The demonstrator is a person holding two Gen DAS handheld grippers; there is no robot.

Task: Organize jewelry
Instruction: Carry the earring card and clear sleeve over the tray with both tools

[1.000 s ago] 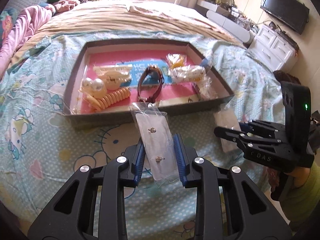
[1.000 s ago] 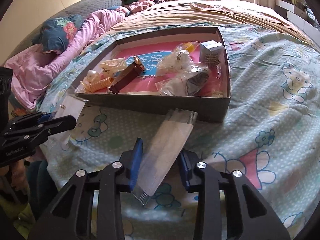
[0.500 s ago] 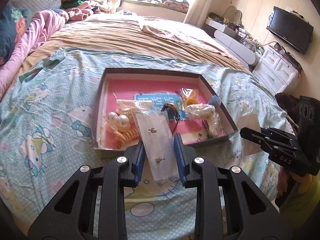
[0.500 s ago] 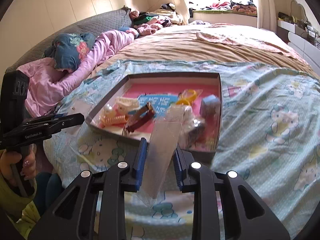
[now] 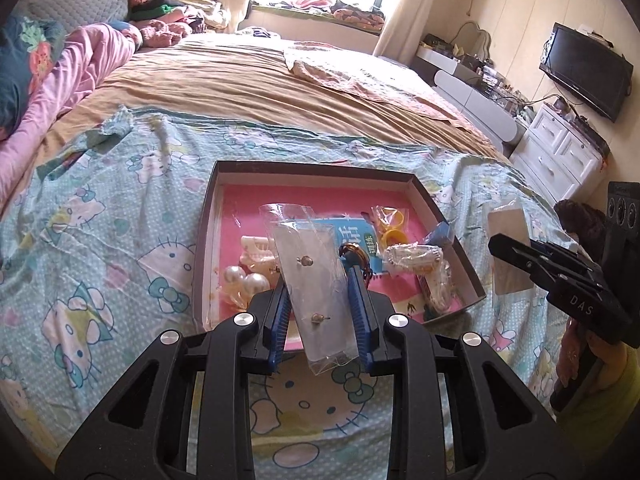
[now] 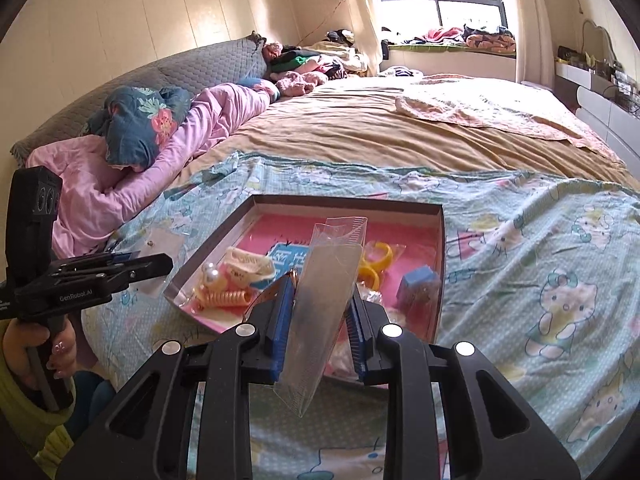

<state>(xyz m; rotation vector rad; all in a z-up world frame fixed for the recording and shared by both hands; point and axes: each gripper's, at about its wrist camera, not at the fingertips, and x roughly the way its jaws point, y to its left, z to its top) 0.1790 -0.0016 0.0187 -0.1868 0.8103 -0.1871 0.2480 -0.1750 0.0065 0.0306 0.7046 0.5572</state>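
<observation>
In my left hand-held gripper (image 5: 320, 312) I pinch a clear plastic sleeve (image 5: 310, 276), tilted, its near end hanging below the blue pads. Two small stud earrings (image 5: 307, 261) sit on the card inside it, one above the other. It hangs over the near edge of the box (image 5: 424, 186), a shallow dark-walled tray with a pink floor that lies on the cartoon-cat sheet (image 5: 120, 248) of the bed.

Inside the box, from left to right, I count two large pearl beads (image 5: 244, 280), one orange spiral hair tie (image 6: 224, 298) beside them, one cream claw clip (image 5: 256, 254), one brown watch (image 5: 354, 256) half hidden behind my sleeve, one blue printed card (image 5: 356, 236) under it, one bag with yellow rings (image 5: 390, 224), one bagged pale piece (image 5: 412, 258) and one small blue box (image 6: 420, 280) at the right wall.

My right hand-held gripper (image 6: 318, 324) is pressed together on a second clear packet (image 6: 320, 300); it is long, narrow, ribbed at its far end, and stands steeply over the near right part of the box. I cannot tell what it contains.
</observation>
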